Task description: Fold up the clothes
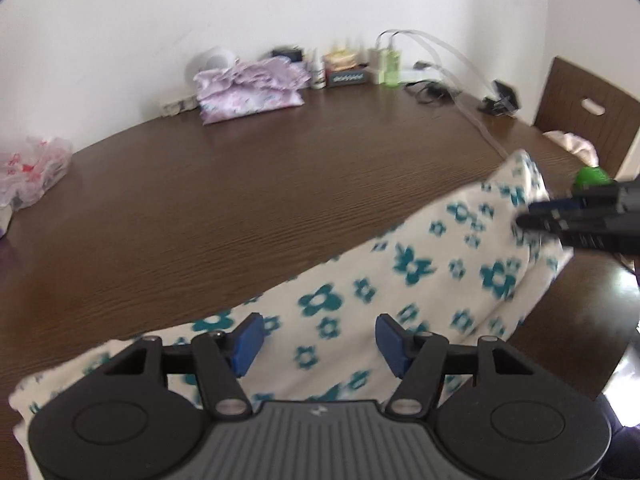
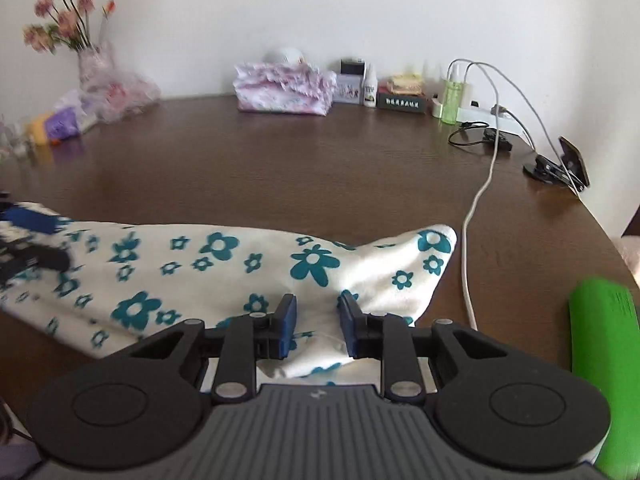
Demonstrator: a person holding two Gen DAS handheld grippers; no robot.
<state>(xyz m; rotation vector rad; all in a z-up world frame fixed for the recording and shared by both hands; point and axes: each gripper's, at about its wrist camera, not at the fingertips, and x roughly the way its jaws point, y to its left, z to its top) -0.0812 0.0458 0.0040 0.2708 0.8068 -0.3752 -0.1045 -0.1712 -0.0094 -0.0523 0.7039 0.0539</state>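
Note:
A white cloth with teal flowers [image 1: 400, 272] lies bunched along the near edge of the brown wooden table [image 1: 240, 184]; it also shows in the right wrist view [image 2: 224, 264]. My left gripper [image 1: 318, 340] is open, its blue pads wide apart over the cloth. My right gripper [image 2: 318, 320] has its blue pads partly closed around a raised fold of the cloth; it also shows at the right of the left wrist view [image 1: 532, 216]. The left gripper shows blurred at the left edge of the right wrist view [image 2: 32, 240].
A folded pink garment [image 2: 284, 88] sits at the table's back. Boxes, bottles [image 2: 370, 88], a power strip and cables [image 2: 476, 216] lie back right. A flower vase [image 2: 92, 60] and bags stand left. A phone clip stand [image 2: 560, 168] and a green object [image 2: 604, 352] lie right. A chair [image 1: 588, 108] stands beyond.

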